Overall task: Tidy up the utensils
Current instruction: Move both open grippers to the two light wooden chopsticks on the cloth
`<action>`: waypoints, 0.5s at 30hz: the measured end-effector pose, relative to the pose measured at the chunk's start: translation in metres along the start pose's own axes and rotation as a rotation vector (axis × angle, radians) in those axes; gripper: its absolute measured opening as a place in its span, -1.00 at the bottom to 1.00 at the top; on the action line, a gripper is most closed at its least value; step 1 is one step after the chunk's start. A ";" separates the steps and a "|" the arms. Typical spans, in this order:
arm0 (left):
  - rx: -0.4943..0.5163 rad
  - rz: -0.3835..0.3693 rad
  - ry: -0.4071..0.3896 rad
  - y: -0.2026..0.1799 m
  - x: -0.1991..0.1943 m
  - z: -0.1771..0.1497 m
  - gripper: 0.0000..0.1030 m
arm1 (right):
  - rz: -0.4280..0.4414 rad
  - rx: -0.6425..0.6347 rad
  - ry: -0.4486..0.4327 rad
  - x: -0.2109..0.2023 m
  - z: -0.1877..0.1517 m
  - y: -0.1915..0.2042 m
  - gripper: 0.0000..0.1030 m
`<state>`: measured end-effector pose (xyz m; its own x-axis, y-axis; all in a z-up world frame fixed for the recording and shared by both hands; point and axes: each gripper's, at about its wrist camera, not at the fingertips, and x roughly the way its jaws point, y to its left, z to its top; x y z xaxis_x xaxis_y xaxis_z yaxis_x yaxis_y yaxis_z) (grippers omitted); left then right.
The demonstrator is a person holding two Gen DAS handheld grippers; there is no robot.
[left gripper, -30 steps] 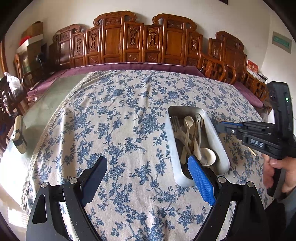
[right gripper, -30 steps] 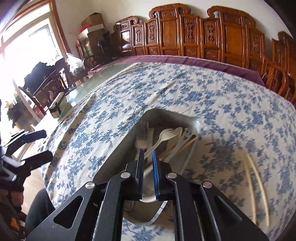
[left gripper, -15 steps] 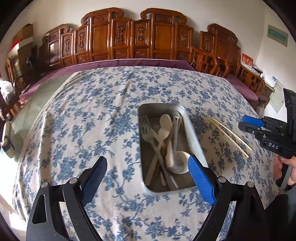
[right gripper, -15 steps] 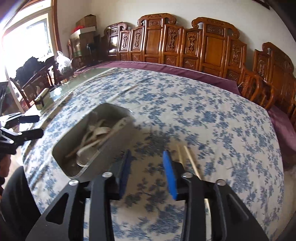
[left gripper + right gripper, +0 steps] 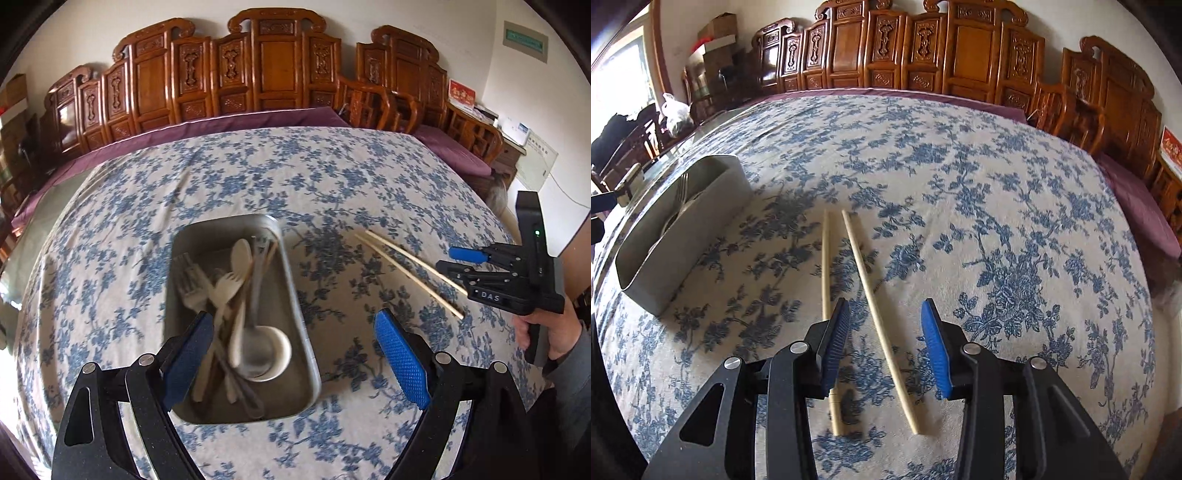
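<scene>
Hovering over a grey metal tray (image 5: pixel 295 317) of jumbled forks and spoons (image 5: pixel 236 306), left gripper (image 5: pixel 295 354) fingers spread, empty. Right view: right gripper (image 5: pixel 884 339) fingers, just opened partway, straddle one of two pale wooden chopsticks (image 5: pixel 864 273) on the blue-floral-clothed desk (image 5: pixel 997 206); tray far left.

Left tool (image 5: pixel 293 354) hangs wide apart, pitched downward; right tool (image 5: pixel 884 341), jaws just opened partway, grips nothing.

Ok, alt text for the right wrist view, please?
The open right gripper hangs over two chopsticks lying loose on a blue floral tablecloth, one between its fingers. A metal tray of utensils sits left; carved wooden chairs line the back.
</scene>
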<state>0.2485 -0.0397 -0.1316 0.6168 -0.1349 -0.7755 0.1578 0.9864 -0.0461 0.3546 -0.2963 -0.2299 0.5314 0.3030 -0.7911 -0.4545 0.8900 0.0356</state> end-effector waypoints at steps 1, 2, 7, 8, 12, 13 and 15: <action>0.005 -0.002 0.004 -0.004 0.003 0.001 0.66 | -0.001 -0.004 0.004 0.002 0.000 -0.001 -0.17; 0.008 -0.006 0.008 -0.008 0.006 0.002 0.66 | -0.001 -0.011 0.004 0.005 -0.001 -0.003 -0.17; 0.025 -0.017 0.036 -0.026 0.022 0.002 0.66 | 0.043 -0.062 0.034 0.013 -0.004 0.002 -0.18; 0.029 -0.018 0.042 -0.030 0.025 0.001 0.66 | 0.048 -0.073 0.046 0.016 -0.006 0.003 -0.21; 0.047 -0.018 0.067 -0.043 0.038 0.000 0.66 | 0.032 -0.107 0.048 0.014 -0.008 0.006 -0.41; 0.051 -0.019 0.072 -0.046 0.041 0.000 0.66 | 0.028 -0.115 0.050 0.012 -0.008 0.005 -0.47; 0.056 -0.020 0.083 -0.052 0.046 0.002 0.66 | 0.022 -0.129 0.054 0.010 -0.010 0.003 -0.82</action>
<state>0.2700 -0.0977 -0.1642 0.5477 -0.1444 -0.8241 0.2143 0.9764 -0.0286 0.3510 -0.2937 -0.2444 0.4827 0.3001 -0.8227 -0.5553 0.8314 -0.0225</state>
